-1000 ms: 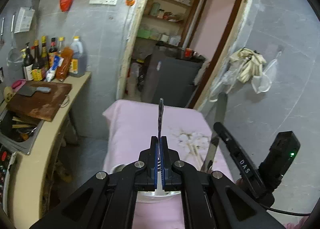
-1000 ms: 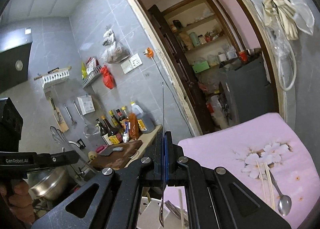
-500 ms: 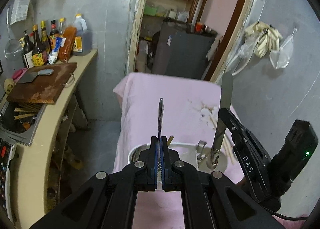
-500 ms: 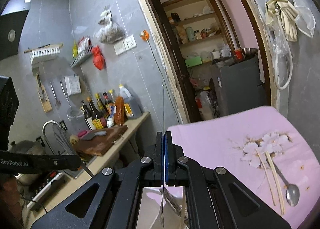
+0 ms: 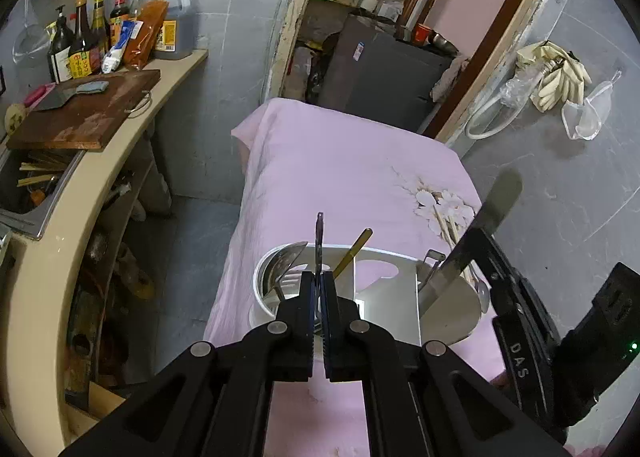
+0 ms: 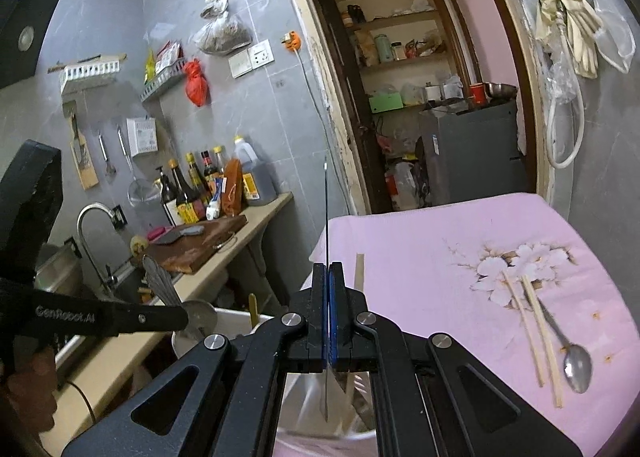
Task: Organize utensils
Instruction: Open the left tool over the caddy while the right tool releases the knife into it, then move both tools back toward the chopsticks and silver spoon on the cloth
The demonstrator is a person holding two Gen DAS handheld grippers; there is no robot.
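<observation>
Left wrist view: left gripper (image 5: pixel 319 293) jaws clamp a thin metal utensil (image 5: pixel 319 241) above the white divided caddy (image 5: pixel 384 289); right gripper (image 6: pixel 329 289) clamps a flat steel knife (image 6: pixel 326 217); next, lower and release.

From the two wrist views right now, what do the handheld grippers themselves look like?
Both are matte black plastic linkages with silver pivot pins and blue pads on the fingers. The left gripper shows white "GenRobot.AI" lettering along its side in the right wrist view. The right gripper carries white "DAS" lettering, a black module with a green light and a black cable.
</observation>
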